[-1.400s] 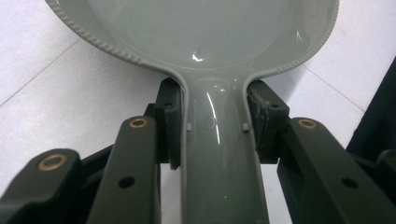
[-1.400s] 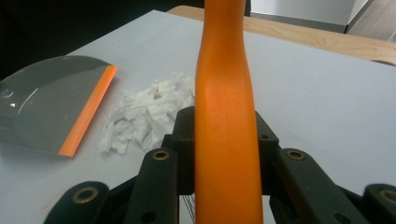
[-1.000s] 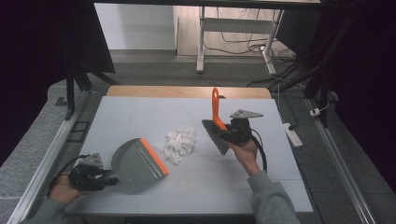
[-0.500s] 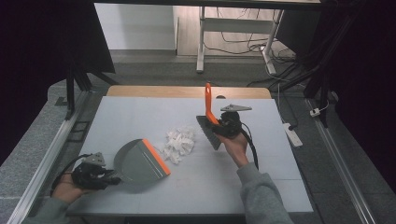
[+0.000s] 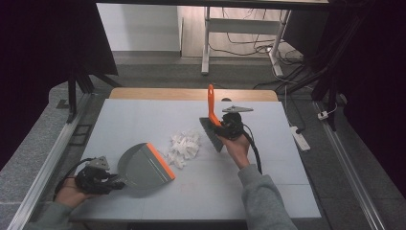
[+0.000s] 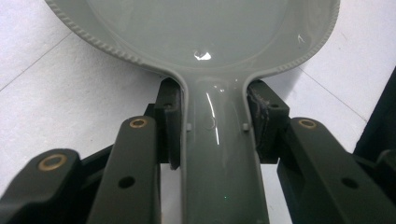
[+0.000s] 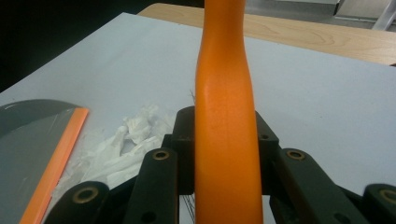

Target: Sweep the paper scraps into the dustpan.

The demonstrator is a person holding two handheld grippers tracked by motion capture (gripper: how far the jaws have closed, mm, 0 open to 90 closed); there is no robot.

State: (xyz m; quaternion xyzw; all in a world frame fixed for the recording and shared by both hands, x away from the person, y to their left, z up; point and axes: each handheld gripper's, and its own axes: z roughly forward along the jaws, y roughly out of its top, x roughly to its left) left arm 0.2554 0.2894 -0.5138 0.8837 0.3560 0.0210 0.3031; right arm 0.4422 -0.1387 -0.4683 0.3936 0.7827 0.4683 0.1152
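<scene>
Paper scraps lie between dustpan and the right hand-held gripper.

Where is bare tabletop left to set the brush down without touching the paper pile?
Free: the far-left stretch beyond the grey dustpan with an orange lip, and the near-right corner of the pale grey table past the right gripper. Crowded: the middle, where the white crumpled paper scraps lie between the dustpan and the orange-handled brush.

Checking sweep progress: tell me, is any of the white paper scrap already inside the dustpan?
No. The high view shows the white scraps lying on the table beside the dustpan, whose tray is bare.
</scene>
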